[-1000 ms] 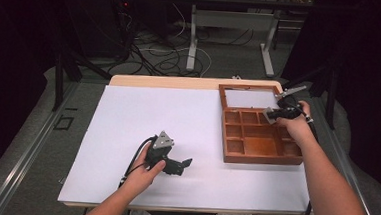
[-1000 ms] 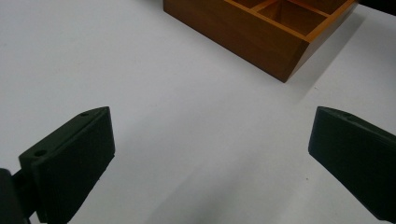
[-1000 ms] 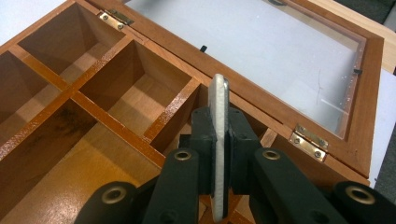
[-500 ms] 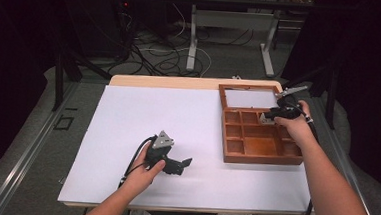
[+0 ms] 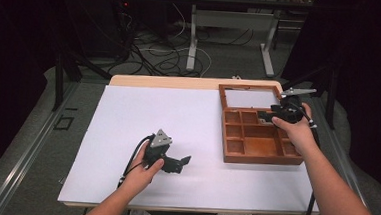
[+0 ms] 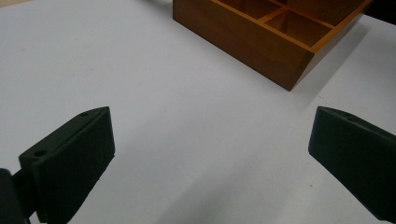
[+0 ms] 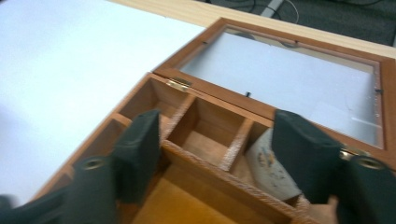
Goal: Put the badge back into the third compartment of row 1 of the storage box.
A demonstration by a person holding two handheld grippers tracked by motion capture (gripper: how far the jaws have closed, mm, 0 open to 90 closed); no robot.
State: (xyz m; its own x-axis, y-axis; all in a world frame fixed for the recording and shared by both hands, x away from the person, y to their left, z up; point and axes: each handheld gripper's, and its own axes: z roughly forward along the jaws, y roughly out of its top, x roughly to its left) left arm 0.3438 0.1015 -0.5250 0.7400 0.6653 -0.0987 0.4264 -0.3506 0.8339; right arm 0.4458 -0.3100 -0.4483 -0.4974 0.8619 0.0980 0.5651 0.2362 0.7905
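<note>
A wooden compartment box stands at the table's right, its glass-paned lid lying open flat behind it. My right gripper hovers over the back compartments. In the right gripper view its jaws have just been opening and stand apart over the dividers, pressing on nothing. A pale printed packet lies in the compartment by the right jaw. My left gripper rests low on the white tabletop left of the box, open, with bare table between its jaws.
The white tabletop stretches wide to the left of the box. The box's near corner lies ahead of the left gripper. Cables and desk legs sit on the floor beyond the table's far edge.
The right gripper has shifted slightly over the box's back compartments. The left hand and its gripper have stayed where they were.
</note>
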